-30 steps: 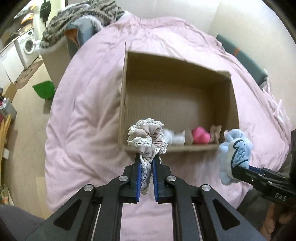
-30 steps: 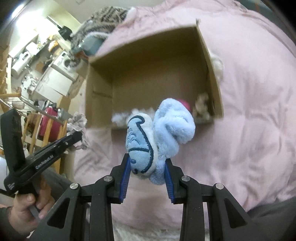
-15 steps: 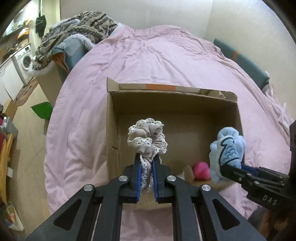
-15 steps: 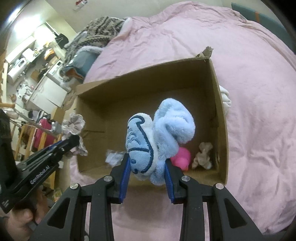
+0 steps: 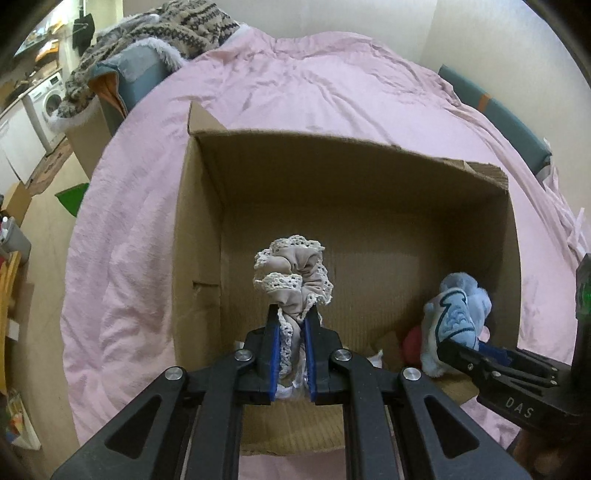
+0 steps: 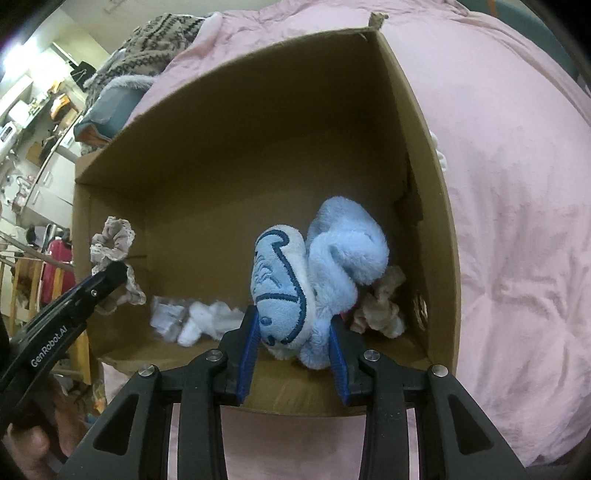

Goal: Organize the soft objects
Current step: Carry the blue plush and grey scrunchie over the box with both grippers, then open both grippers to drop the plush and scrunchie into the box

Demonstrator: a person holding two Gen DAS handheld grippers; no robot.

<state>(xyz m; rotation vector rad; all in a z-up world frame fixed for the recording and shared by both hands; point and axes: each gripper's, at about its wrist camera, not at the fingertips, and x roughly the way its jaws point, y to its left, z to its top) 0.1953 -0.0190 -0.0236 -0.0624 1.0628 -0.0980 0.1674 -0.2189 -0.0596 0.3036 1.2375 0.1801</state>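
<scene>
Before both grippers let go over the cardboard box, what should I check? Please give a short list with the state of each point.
1. Left gripper shut on the lace scrunchie: ok.
2. Right gripper shut on the blue plush: ok.
3. Both items over the cardboard box opening: ok.
4. Bare floor under the scrunchie: ok.
5. Room for the plush beside the beige scrunchie and white cloth: cannot tell.

Washing machine (image 5: 50, 105) beside patterned blanket (image 5: 159, 33)
</scene>
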